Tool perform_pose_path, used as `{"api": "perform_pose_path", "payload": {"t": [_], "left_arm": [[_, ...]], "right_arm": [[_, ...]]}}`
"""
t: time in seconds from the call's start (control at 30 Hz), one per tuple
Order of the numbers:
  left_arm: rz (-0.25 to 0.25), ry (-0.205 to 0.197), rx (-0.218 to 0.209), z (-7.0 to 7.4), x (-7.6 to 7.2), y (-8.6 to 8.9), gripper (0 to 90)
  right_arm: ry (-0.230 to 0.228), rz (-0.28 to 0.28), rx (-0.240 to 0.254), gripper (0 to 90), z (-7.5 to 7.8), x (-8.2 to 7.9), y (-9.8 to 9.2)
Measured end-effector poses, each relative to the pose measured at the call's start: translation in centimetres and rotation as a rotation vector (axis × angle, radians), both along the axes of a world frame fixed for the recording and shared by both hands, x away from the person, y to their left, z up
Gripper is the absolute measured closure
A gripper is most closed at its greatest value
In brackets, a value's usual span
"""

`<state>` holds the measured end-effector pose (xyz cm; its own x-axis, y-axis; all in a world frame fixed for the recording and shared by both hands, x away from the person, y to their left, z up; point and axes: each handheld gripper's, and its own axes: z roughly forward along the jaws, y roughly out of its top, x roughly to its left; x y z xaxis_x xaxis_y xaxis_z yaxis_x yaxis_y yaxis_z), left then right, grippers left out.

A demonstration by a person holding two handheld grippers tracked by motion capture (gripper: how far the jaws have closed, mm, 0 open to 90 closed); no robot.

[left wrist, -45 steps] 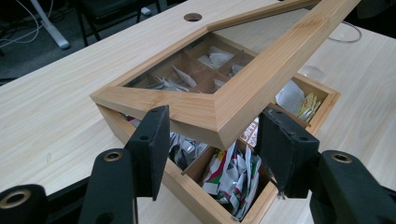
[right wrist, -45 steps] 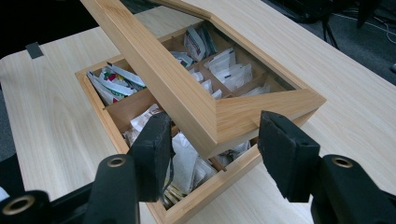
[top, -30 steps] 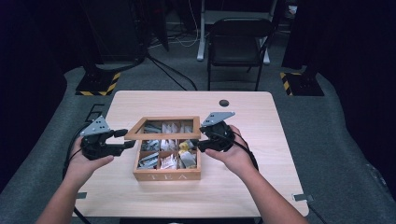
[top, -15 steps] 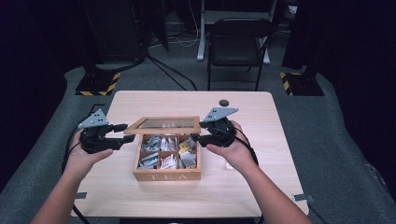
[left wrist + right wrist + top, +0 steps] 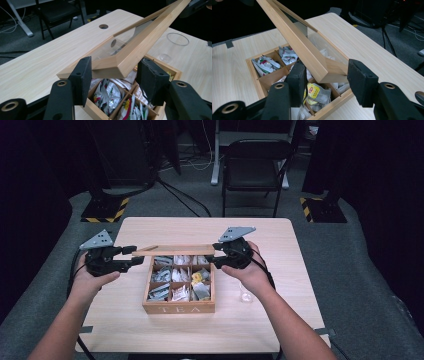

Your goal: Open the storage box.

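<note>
A wooden tea box (image 5: 178, 307) with several compartments of tea bags (image 5: 172, 292) stands mid-table. Its glass-paned lid (image 5: 172, 250) is tilted up off the box and shows edge-on from above. My left gripper (image 5: 134, 258) is shut on the lid's left front corner, and my right gripper (image 5: 212, 256) on its right front corner. In the left gripper view the lid corner (image 5: 117, 65) sits between the pads. The right gripper view shows the other corner (image 5: 332, 72) wedged between its pads. Both pairs of jaws have just been closing on the lid.
A clear glass cup (image 5: 246, 295) stands on the table right of the box, under my right wrist. The table (image 5: 280, 245) has a round hole (image 5: 103, 26) near its far edge. A black chair (image 5: 255, 165) stands beyond the table.
The lid's front edge has risen. Earlier its pane lay low over the box, and now it shows edge-on. Both grippers stayed at its corners and rose slightly.
</note>
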<state>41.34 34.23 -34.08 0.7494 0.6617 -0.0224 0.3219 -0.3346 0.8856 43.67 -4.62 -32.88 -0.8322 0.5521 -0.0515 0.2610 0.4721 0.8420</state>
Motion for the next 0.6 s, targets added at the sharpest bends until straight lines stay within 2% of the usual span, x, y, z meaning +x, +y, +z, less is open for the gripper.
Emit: {"api": "perform_pose_path", "payload": {"t": [0.2, 0.33, 0.37, 0.4, 0.47, 0.53, 0.6], "left_arm": [[0.024, -0.011, -0.001, -0.7, 0.7, -0.1, 49.4], [0.036, -0.019, 0.013, -1.0, 0.9, -0.3, 50.0], [0.038, -0.025, 0.015, -0.9, 0.9, -0.3, 50.2], [0.038, -0.026, 0.014, -0.9, 0.9, -0.3, 50.6], [0.04, -0.027, 0.013, -0.9, 0.9, -0.3, 50.8], [0.041, -0.026, 0.009, -0.9, 0.9, -0.3, 50.8], [0.046, -0.025, -0.004, -0.9, 1.0, -0.2, 50.9]], "right_arm": [[0.013, -0.01, -0.001, 50.8, 0.1, 0.2, 0.0], [-0.008, -0.019, -0.026, 52.4, 0.0, 0.2, 0.2], [-0.028, -0.019, -0.035, 52.1, -0.1, 0.1, 0.3], [-0.069, -0.013, -0.069, 50.1, -0.3, -0.1, 0.6], [-0.073, -0.016, -0.074, 49.2, -0.4, -0.2, 0.6], [-0.114, -0.004, -0.091, 48.4, -0.7, -0.2, 0.7], [-0.117, -0.014, -0.111, 48.3, -1.1, 0.1, 0.8]]}}
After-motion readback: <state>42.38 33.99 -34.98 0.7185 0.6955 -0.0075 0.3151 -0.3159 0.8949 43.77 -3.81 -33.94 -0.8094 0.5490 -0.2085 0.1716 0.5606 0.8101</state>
